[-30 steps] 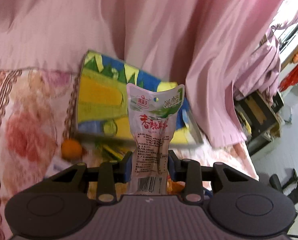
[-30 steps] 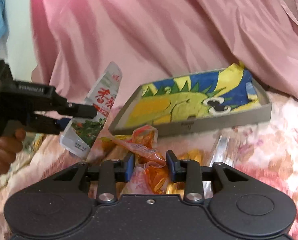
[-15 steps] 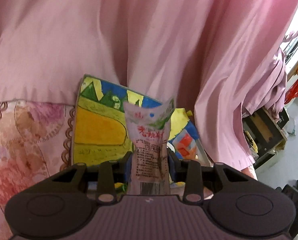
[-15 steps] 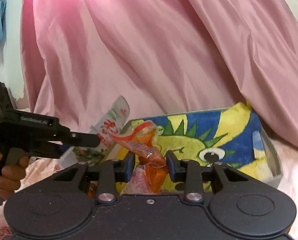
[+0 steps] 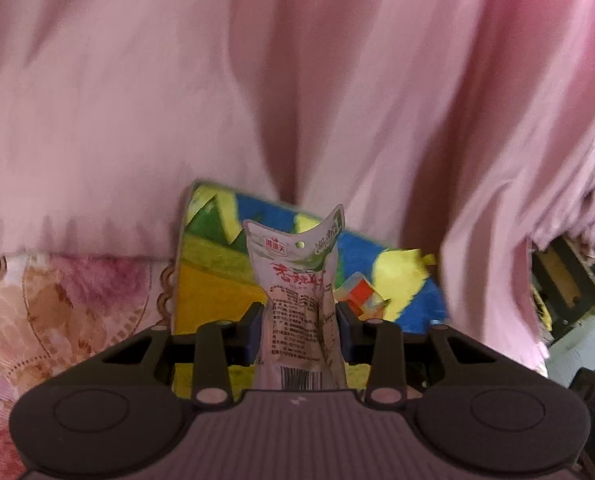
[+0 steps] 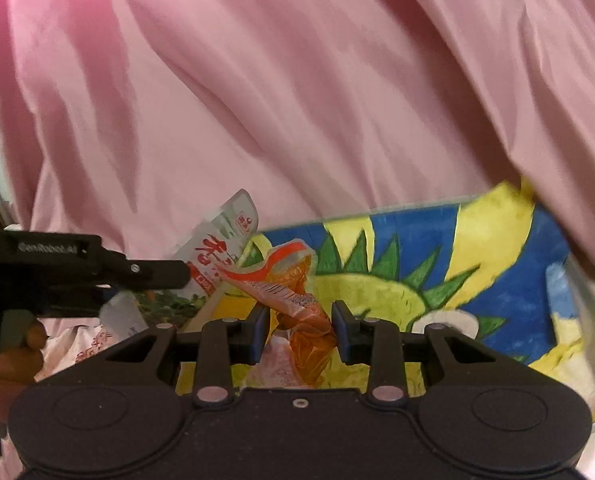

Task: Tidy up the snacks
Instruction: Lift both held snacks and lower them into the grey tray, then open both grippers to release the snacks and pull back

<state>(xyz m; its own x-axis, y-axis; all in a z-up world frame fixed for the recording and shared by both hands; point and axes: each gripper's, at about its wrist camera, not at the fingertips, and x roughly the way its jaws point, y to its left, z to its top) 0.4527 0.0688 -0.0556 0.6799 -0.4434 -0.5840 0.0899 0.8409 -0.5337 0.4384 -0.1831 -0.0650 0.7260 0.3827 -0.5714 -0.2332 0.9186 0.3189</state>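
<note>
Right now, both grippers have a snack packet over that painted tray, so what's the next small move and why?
Probably lower the right gripper slightly and release its orange packet into the painted tray. The packet already hangs over the tray's floor, and the left gripper with its white packet is alongside.

Left hand-held gripper (image 5: 299,330): pointed forward and downward, jaws closed against the sides of a white snack packet (image 5: 299,300) that stands upright between them. In the right wrist view it enters from the left edge, a bare hand (image 6: 7,356) wrapped around its grip.

Right hand-held gripper (image 6: 299,334): also tilted downward, jaws clamped on a crumpled orange wrapper (image 6: 297,312).
</note>
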